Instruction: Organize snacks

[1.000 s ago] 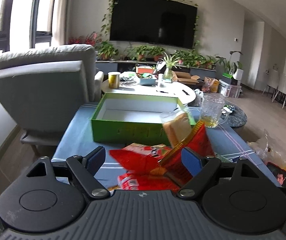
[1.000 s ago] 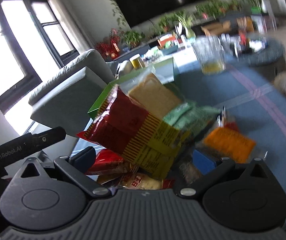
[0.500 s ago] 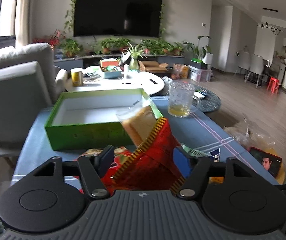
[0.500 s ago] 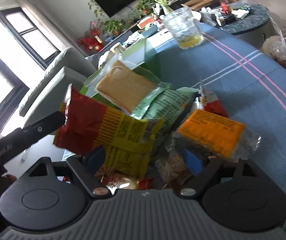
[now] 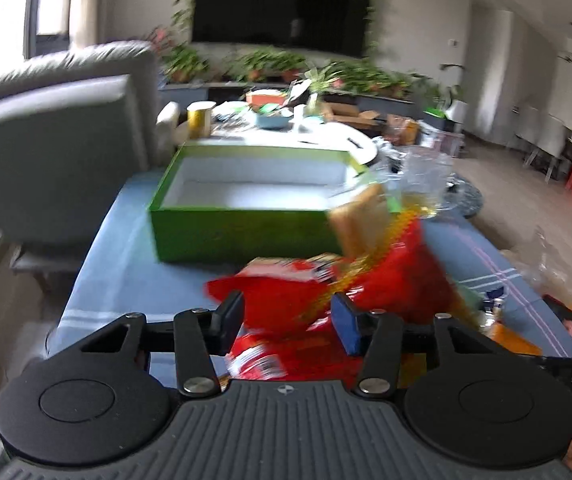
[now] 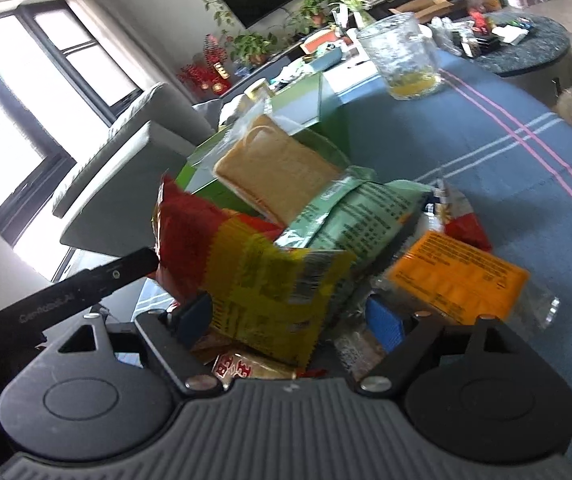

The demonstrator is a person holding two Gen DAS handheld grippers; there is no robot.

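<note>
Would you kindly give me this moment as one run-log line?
left tongs: just been closing, now gripping red-and-yellow packet | right tongs: open above snack pile | green box: empty

In the left wrist view the green box [image 5: 245,216] lies open, its white floor bare, at frame centre. A snack heap [image 5: 326,300] crowds the lower middle, blocking the straight way in. Bare blue surface [image 5: 117,264] runs along the box's left. A glass mug [image 5: 426,184] stands close by its right corner.
</note>
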